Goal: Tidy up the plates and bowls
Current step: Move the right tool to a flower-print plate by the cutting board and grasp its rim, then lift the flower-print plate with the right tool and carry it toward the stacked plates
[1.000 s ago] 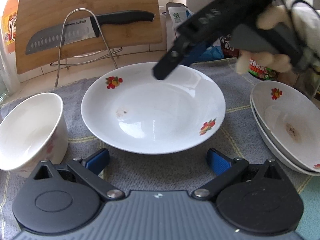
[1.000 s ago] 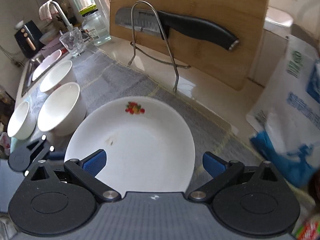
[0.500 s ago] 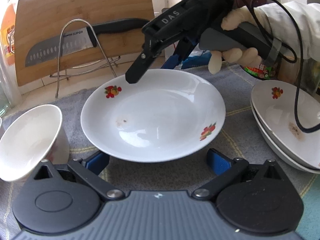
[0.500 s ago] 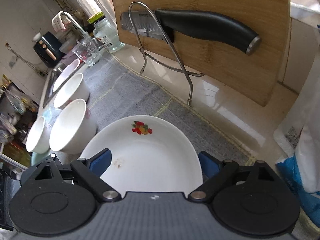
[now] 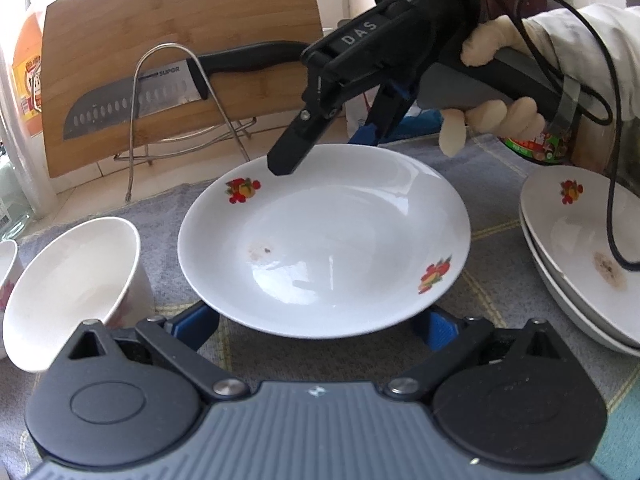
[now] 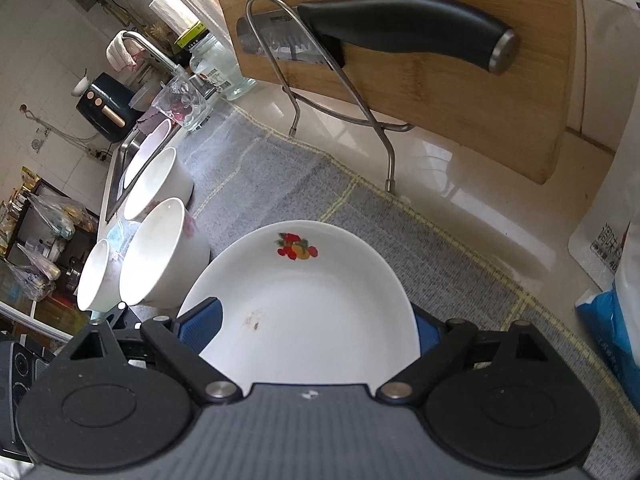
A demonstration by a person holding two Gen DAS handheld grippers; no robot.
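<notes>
A white plate with fruit prints (image 5: 324,240) lies on the grey mat and also shows in the right wrist view (image 6: 316,308). My left gripper (image 5: 316,320) is open, its blue pads on either side of the plate's near rim. My right gripper (image 5: 324,152) is open at the plate's far rim, one finger above the rim and the other behind it; in its own view (image 6: 316,320) the pads straddle the plate. Two stacked plates (image 5: 584,248) sit at the right. A white bowl (image 5: 76,288) stands at the left, with more bowls (image 6: 160,248) beside it.
A bamboo cutting board (image 5: 180,60) leans on a wire rack (image 5: 172,120) with a knife (image 5: 132,104) behind the plate. A sink (image 6: 132,160), a glass (image 6: 184,104) and a jar stand far left. A sauce jar (image 5: 536,144) and packets stand back right.
My right gripper has come down and to the left over the plate's far rim. The plate has risen and tilted slightly. My left gripper has stayed at the near rim.
</notes>
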